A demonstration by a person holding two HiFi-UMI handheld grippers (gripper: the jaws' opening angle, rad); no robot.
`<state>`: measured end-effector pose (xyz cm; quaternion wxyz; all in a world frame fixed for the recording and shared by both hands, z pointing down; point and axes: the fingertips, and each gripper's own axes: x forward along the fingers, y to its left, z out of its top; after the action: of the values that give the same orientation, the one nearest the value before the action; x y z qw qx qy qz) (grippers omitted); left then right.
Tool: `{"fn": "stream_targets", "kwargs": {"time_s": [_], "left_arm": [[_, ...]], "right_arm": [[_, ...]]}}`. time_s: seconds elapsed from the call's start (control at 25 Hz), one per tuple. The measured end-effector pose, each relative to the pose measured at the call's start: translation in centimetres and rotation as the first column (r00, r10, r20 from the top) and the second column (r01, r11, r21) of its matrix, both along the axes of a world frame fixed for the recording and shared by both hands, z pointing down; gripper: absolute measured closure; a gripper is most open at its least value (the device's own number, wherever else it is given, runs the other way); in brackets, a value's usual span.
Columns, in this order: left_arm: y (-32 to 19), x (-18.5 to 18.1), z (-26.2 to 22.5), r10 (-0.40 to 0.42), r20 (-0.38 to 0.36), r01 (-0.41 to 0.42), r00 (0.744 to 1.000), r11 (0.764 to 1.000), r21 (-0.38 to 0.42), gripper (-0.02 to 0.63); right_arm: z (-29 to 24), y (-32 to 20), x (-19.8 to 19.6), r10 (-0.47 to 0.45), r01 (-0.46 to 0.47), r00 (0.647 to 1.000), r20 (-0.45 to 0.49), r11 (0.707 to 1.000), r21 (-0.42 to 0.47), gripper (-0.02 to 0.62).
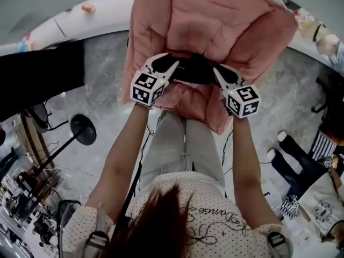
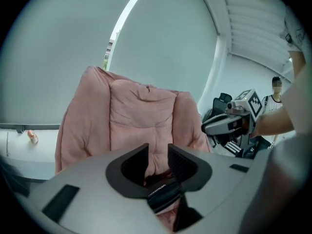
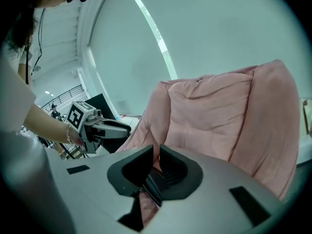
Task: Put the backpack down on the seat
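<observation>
Jaws of the right gripper [image 1: 221,74] stand almost together, pinching a black strap [image 1: 193,71] between their pads. Those of the left gripper [image 1: 171,66] are set wider but also close on the same strap, which fills the gap low between them and carries small lettering too fine to read. In the head view the strap runs across the centre from 9 to 3 o'clock, one gripper at each end, with the marker cubes just below at 7 and 5 o'clock. Pink fabric hangs from the strap toward 6 o'clock and appears to be the backpack [image 1: 201,105]. It lies over the legs of the person [image 1: 177,144] who holds the grippers, right at the front edge of the seat [image 1: 215,20]. Whether it rests on the cushion I cannot tell. The seat is a pink quilted chair filling the 12 o'clock part, its back and side bolsters rising ahead of both grippers. A white curved ledge [image 1: 64,23] sweeps past at 10 o'clock, and a black stand with a round base [image 1: 83,129] sits on the floor at 9 o'clock.
</observation>
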<state>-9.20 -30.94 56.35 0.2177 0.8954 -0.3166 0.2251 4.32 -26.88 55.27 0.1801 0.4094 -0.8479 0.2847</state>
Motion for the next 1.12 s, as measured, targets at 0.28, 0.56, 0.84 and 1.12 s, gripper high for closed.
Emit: {"fn": "stream_targets", "kwargs": {"time_s": [0.28, 0.56, 0.84, 1.12], "left_arm": [[0.4, 1.4, -5.3, -0.023, -0.126, 0.026, 0.992, 0.999, 0.026, 0.601], [0.1, 1.5, -10.7, -0.021, -0.18, 0.039, 0.984, 0.994, 0.098, 0.603], [0.5, 1.6, -16.4, -0.005, -0.213, 0.048, 0.977, 0.979, 0.196, 0.603], [0.7, 1.7, -22.1, -0.004, -0.265, 0.083, 0.964, 0.954, 0.288, 0.603]], "right_arm": [[-4.1, 0.1, 0.5, -0.01, 0.011, 1.0, -0.017, 0.997, 0.08, 0.583], [-9.8, -0.8, 0.1, -0.012, 0.014, 1.0, -0.012, 0.982, 0.186, 0.583], [-16.1, -0.8, 0.1, -0.003, 0.003, 1.0, -0.003, 0.954, 0.3, 0.584], [-21.7, -0.2, 0.4, 0.026, -0.028, 1.0, 0.009, 0.912, 0.409, 0.584]]}}
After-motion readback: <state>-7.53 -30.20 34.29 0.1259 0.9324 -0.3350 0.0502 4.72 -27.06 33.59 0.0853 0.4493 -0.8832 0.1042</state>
